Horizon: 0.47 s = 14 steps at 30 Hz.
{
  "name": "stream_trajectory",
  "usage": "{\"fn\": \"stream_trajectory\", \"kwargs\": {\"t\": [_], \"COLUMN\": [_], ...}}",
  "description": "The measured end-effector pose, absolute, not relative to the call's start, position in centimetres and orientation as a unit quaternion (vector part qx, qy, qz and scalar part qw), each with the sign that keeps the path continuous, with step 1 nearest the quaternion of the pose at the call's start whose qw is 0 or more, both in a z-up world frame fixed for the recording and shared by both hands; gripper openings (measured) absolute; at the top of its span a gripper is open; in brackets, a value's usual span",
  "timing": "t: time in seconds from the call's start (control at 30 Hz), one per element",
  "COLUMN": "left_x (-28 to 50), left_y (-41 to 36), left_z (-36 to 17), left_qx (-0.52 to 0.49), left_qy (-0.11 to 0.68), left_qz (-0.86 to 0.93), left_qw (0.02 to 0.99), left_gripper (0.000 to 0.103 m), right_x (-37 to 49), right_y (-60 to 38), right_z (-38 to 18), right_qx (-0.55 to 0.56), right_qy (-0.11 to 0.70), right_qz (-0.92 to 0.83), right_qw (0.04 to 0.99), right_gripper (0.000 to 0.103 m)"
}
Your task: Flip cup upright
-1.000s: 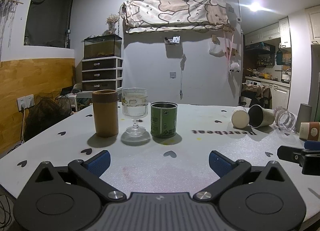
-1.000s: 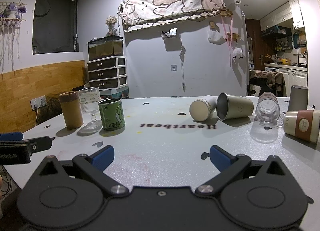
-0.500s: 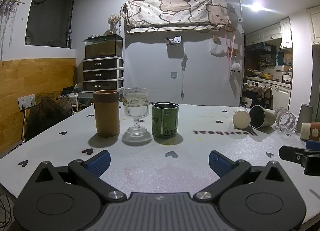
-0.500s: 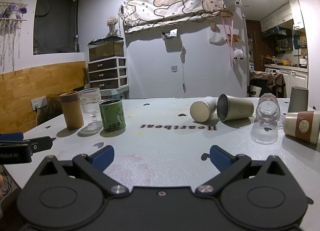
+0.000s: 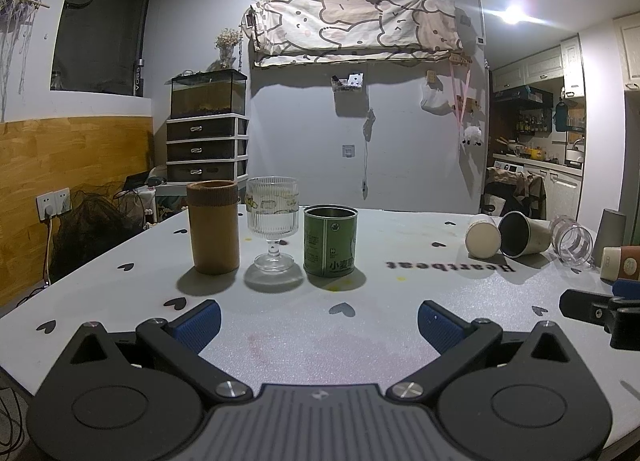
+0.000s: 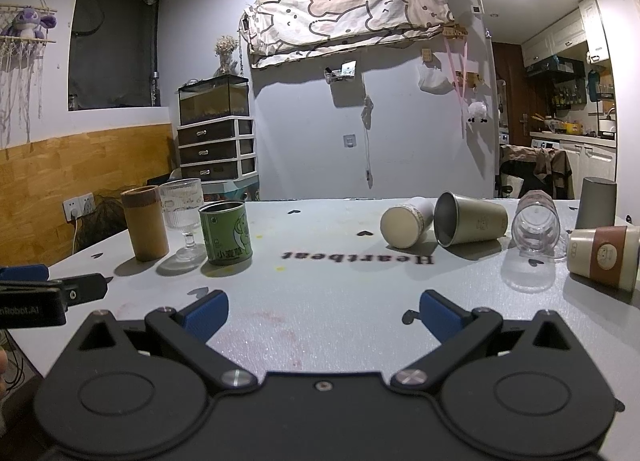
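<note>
Both tools are held low over the near edge of the grey surface [image 6: 320, 281], w/ nothing gripped. The left tool [image 5: 319, 319] is seen w/ its blue pads spread wide apart, and the right tool [image 6: 323, 311] is likewise spread wide. At the left of the surface, three vessels are stood upright in a row, close beside each other: a brown tumbler [image 5: 214, 227], a ribbed stemmed glass [image 5: 273, 223] and a green tin [image 5: 329, 241]. At the right, four cups are laid on their sides: a cream cup [image 6: 404, 223] w/ its base turned toward the camera, a steel cup [image 6: 470, 219] touching it, mouth toward the camera, a clear plastic cup [image 6: 536, 223] just beside that, and a banded paper cup [image 6: 602, 257] nearest the right edge. Behind them a grey cylinder [image 6: 596, 203] is stood on end; whether it is a cup upside down can't be told from this angle. The right tool's tip is caught at the right edge of the left wrist view, and the left tool's tip at the left edge of the right wrist view, both well apart from the cups.
</note>
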<state>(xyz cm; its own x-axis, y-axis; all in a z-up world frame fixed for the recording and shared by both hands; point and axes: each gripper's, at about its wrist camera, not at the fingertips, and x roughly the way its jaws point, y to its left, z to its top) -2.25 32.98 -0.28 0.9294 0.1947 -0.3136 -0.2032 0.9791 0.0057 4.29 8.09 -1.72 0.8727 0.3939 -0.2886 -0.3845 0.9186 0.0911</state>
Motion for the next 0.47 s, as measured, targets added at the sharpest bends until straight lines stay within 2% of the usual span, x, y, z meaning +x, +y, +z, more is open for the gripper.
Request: {"fn": "stream_trajectory", "kwargs": {"t": [0.47], "left_x": [-2.22], "left_y": [33.47], "left_z": [-0.27], "left_qx": [-0.015], "left_qy": [0.158], "left_qz": [0.103], "left_qw": [0.982], "left_gripper": [0.103], "right_x": [4.16], "right_y": [8.18], "right_z": [-1.38], "right_qx": [0.012], "right_qy": [0.148], "right_qz": [0.203], "right_qw": [0.968], "right_gripper": [0.103]}}
